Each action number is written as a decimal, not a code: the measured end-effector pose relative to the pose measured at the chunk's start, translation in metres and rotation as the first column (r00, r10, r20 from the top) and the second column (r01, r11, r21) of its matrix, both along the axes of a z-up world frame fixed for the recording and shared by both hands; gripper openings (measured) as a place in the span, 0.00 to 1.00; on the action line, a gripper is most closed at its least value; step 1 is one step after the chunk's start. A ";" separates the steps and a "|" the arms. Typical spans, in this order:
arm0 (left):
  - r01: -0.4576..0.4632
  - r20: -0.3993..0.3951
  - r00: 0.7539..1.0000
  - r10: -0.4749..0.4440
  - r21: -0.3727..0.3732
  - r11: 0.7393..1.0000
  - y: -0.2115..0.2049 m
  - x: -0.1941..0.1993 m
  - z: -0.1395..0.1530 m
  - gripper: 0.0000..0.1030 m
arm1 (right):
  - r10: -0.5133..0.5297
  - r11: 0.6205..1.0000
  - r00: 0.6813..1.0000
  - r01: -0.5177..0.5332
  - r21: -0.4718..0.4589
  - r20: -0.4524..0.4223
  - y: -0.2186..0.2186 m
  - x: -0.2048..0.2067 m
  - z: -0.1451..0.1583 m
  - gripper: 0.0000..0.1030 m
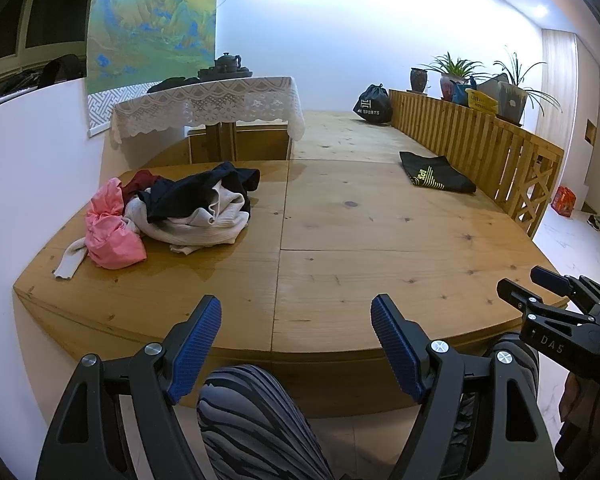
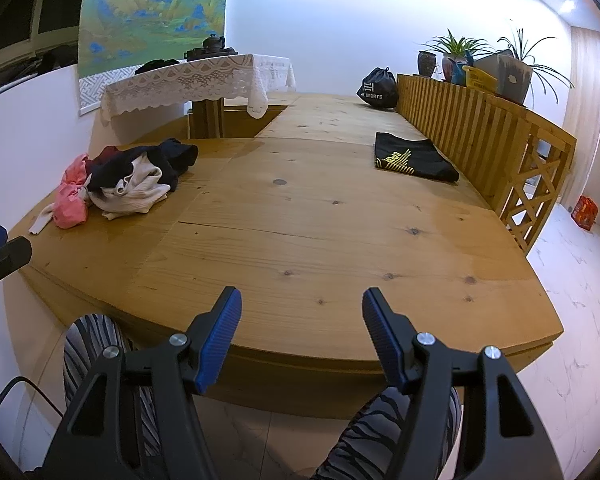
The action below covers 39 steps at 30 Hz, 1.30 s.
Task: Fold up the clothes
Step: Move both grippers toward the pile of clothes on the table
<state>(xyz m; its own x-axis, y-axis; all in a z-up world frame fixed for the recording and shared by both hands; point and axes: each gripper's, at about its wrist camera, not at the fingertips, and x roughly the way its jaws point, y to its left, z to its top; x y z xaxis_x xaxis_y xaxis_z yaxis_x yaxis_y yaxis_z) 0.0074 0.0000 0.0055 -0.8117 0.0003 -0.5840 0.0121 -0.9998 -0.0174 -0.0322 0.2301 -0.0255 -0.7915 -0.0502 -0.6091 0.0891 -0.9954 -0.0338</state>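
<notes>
The left gripper [image 1: 296,338] hangs with its blue pads spread wide and nothing between them, held back over the person's knees just short of the near edge of the wooden platform [image 1: 380,240]. The right gripper [image 2: 302,328] is released in the same way, empty, and held level beside it.

Out on the platform's left side lies a heap of clothes [image 1: 172,212]: a pink garment [image 1: 112,228], a cream knit [image 1: 208,220] and a dark navy piece [image 1: 192,192] tangled together, unfolded. Well apart, on the right by the slatted wooden railing [image 1: 480,140], a black garment with a yellow print [image 1: 436,176] lies flat and squared, as a folded piece would.

By the look of it, the moment sits between garments: one lies folded, the heap waits. A next pick would call for reaching left and forward to pinch a single piece free of the tangle, then spreading it on the bare boards in the middle.
</notes>
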 end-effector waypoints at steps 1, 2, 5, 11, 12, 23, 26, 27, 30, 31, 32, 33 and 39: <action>-0.001 0.000 1.000 0.001 -0.001 1.000 0.000 0.000 0.000 0.74 | 0.001 1.000 1.000 -0.001 0.000 -0.001 0.000 0.000 0.001 0.61; -0.003 0.000 1.000 0.003 -0.002 1.000 0.000 0.000 0.000 0.74 | 0.003 1.000 1.000 -0.003 0.000 0.000 0.000 -0.001 0.001 0.61; -0.008 -0.002 1.000 0.008 -0.003 1.000 -0.001 0.000 0.001 0.74 | 0.009 1.000 1.000 -0.009 0.004 0.001 -0.003 -0.002 0.000 0.61; -0.024 -0.003 1.000 0.024 -0.002 1.000 -0.005 0.000 0.001 0.74 | 0.032 0.999 0.999 -0.032 0.015 -0.002 -0.010 -0.005 0.000 0.61; -0.027 -0.003 1.000 0.027 -0.001 1.000 -0.007 0.000 0.001 0.74 | 0.036 0.999 0.999 -0.036 0.018 -0.003 -0.012 -0.006 0.000 0.61; -0.067 -0.003 0.998 0.067 -0.001 0.998 -0.020 -0.006 0.000 0.74 | 0.078 0.996 0.997 -0.077 0.033 -0.013 -0.029 -0.017 0.003 0.60; -0.080 -0.004 0.997 0.080 -0.001 0.997 -0.025 -0.006 -0.001 0.74 | 0.089 0.995 0.996 -0.089 0.039 -0.015 -0.033 -0.020 0.003 0.61; -0.084 -0.003 0.996 0.084 0.000 0.996 -0.027 -0.006 -0.001 0.74 | 0.094 0.995 0.995 -0.093 0.040 -0.014 -0.035 -0.022 0.003 0.61; -0.099 -0.001 0.995 0.099 -0.002 0.995 -0.031 -0.007 -0.002 0.74 | 0.110 0.993 0.994 -0.109 0.043 -0.011 -0.040 -0.026 0.003 0.60; -0.105 0.000 0.995 0.105 -0.001 0.995 -0.033 -0.007 -0.002 0.74 | 0.118 0.992 0.993 -0.117 0.044 -0.010 -0.043 -0.028 0.003 0.61; -0.110 0.000 0.994 0.110 -0.001 0.994 -0.035 -0.007 -0.003 0.74 | 0.125 0.991 0.992 -0.124 0.046 -0.009 -0.045 -0.029 0.003 0.61; -0.116 0.000 0.993 0.116 0.000 0.993 -0.037 -0.008 -0.003 0.74 | 0.131 0.990 0.991 -0.130 0.048 -0.008 -0.048 -0.031 0.002 0.61; -0.154 0.005 0.988 0.154 0.000 0.988 -0.055 -0.011 -0.007 0.74 | 0.174 0.983 0.985 -0.173 0.060 -0.003 -0.067 -0.041 0.001 0.61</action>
